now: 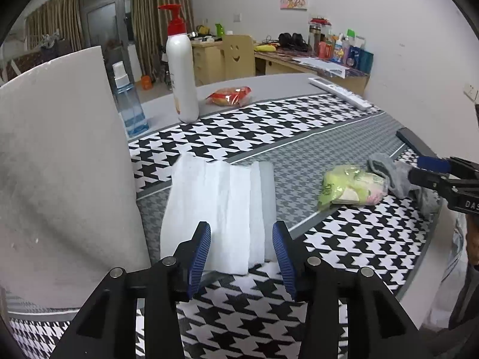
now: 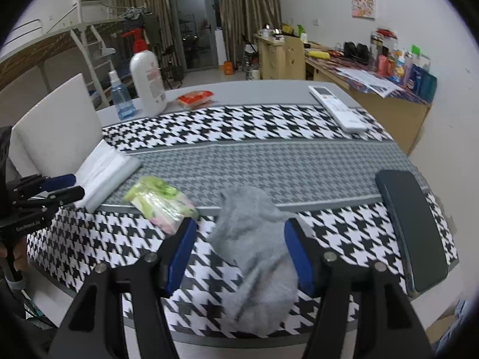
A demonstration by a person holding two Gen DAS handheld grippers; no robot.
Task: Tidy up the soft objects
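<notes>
A white tissue pack lies on the houndstooth cloth, and its near end sits between the fingers of my left gripper. The jaws stand apart and do not press it. A grey sock lies crumpled at the table's front edge between the spread fingers of my right gripper, with cloth showing beside the left pad. A green plastic packet rests between the pack and the sock. In the left wrist view the right gripper hovers over the sock at the far right. In the right wrist view the left gripper sits by the tissue pack.
A white chair back stands close on the left. A lotion pump bottle, a blue spray bottle and a red snack packet stand at the far side. A white remote and a dark phone lie to the right.
</notes>
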